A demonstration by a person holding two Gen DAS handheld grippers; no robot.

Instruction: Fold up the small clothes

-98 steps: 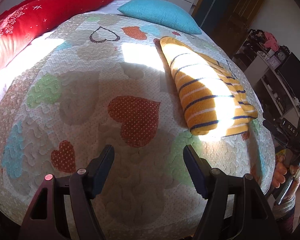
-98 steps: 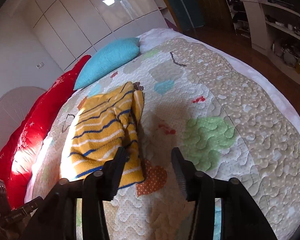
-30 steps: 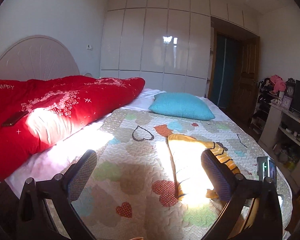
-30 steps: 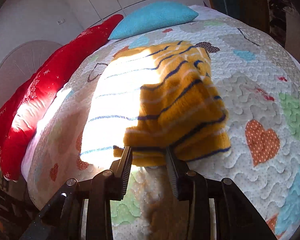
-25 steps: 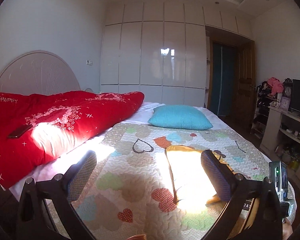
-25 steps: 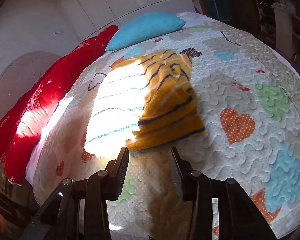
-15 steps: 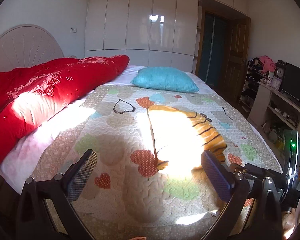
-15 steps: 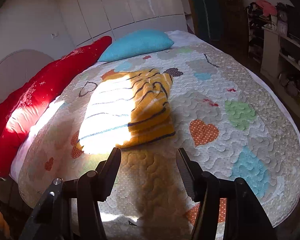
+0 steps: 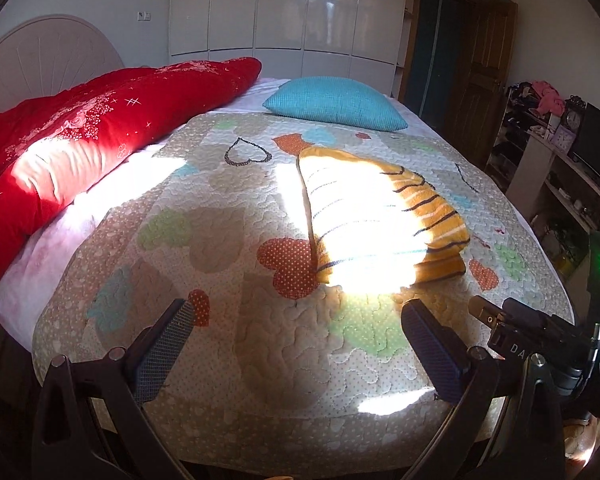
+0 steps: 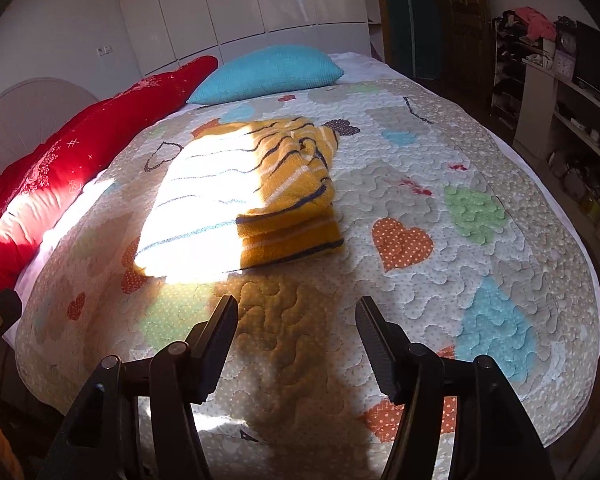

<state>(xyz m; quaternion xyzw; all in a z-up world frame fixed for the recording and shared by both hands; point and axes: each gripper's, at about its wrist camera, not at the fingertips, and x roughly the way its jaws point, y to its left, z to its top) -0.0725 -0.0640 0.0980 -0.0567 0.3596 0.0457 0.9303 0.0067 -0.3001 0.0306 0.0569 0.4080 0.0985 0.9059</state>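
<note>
- Striped yellow sweater [image 10: 256,196]: lying folded into a compact oblong on the heart-patterned quilt [image 10: 440,184], near the middle of the bed, half bleached by a sun patch; in the left view [image 9: 380,220] just ahead and right of centre.
- Changed within the last second: released by the right hand-held gripper [image 10: 294,344], now pulled back to the foot of the bed with jaws apart and nothing between them.
- Left hand-held gripper [image 9: 300,344] likewise wide apart, empty, well clear of the garment.
- Probably means this fold is finished; next, another garment or the end.
- Containers: none on the bed; only cluttered shelves [image 10: 572,112] at right, contents too small to tell.
- Beyond: blue pillow [image 10: 268,72], red duvet [image 9: 100,128].
</note>
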